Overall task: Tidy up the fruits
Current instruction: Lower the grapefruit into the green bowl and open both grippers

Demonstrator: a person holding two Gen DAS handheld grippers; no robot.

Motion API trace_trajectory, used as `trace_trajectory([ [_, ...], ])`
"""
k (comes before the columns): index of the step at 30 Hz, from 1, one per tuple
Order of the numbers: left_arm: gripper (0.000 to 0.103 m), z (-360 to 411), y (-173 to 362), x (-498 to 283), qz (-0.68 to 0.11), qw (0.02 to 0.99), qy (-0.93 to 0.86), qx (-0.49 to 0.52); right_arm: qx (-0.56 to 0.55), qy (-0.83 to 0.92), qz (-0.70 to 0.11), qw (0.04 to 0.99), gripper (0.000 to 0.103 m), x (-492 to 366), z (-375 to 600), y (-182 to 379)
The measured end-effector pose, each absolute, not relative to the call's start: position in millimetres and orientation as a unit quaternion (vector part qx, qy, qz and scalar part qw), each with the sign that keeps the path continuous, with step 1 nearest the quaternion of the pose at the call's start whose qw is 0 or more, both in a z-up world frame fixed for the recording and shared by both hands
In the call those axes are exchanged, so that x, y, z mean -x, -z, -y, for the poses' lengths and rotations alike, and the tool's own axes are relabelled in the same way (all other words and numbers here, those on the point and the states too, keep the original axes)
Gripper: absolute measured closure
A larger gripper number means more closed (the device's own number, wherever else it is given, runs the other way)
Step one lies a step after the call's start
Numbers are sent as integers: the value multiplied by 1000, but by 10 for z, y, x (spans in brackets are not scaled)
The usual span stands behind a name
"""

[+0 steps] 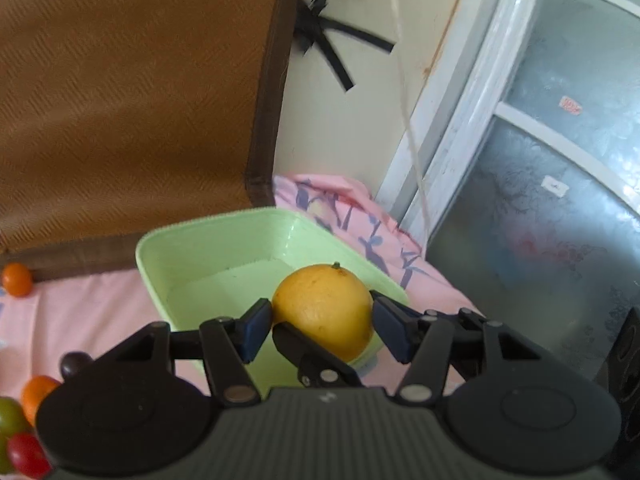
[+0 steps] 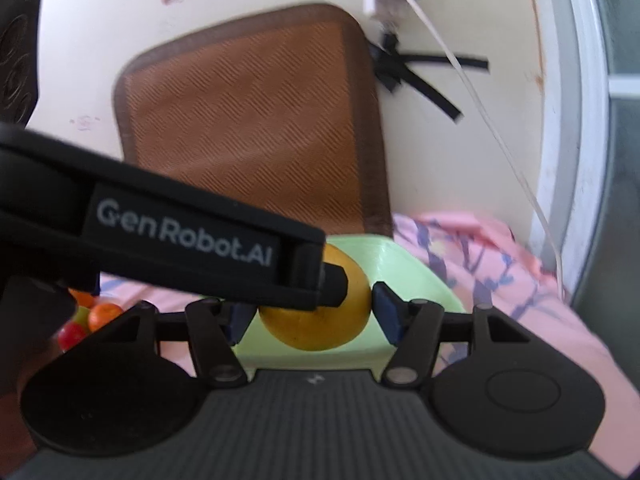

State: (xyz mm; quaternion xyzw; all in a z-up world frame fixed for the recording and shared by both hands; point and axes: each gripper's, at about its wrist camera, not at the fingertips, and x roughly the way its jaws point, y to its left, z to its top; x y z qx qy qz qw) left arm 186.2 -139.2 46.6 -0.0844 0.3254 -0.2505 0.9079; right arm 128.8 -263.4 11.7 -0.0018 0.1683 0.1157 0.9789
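Note:
A large yellow-orange fruit (image 1: 324,304) sits between the blue pads of my left gripper (image 1: 322,320), which is shut on it above the near right part of a pale green tub (image 1: 224,248). A black finger of my right gripper (image 1: 304,348) shows under the fruit. In the right wrist view the same fruit (image 2: 320,328) lies between the pads of my right gripper (image 2: 314,316), and both pads seem to press on it. A finger of my left gripper (image 2: 180,232) crosses in front and hides the fruit's upper left. The tub (image 2: 408,264) lies behind it.
Small oranges (image 1: 17,279), red and green cherry tomatoes (image 1: 26,454) and a dark grape (image 1: 74,364) lie on the pink cloth (image 1: 80,312) at left. A brown woven mat (image 1: 132,100) leans on the wall. A glass door (image 1: 540,200) and a hanging white cable (image 1: 404,92) are at right.

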Motion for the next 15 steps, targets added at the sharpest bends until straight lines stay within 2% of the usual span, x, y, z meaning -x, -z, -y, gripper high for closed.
trace_trajectory([
  [4, 46, 1383, -441, -1844, -332, 909, 237, 90, 9, -121, -160, 980, 35, -1215, 2609, -96],
  [7, 45, 1186, -610, -1617, -309, 917, 231, 105, 13, -124, -150, 981, 35, -1177, 2570, -71],
  [11, 41, 630, -887, -1089, -257, 940, 189, 120, -32, -124, -133, 983, 36, -1123, 2696, -107],
  [15, 41, -67, -902, -544, -248, 957, 97, 115, -87, -130, -136, 978, 38, -1158, 2819, -136],
])
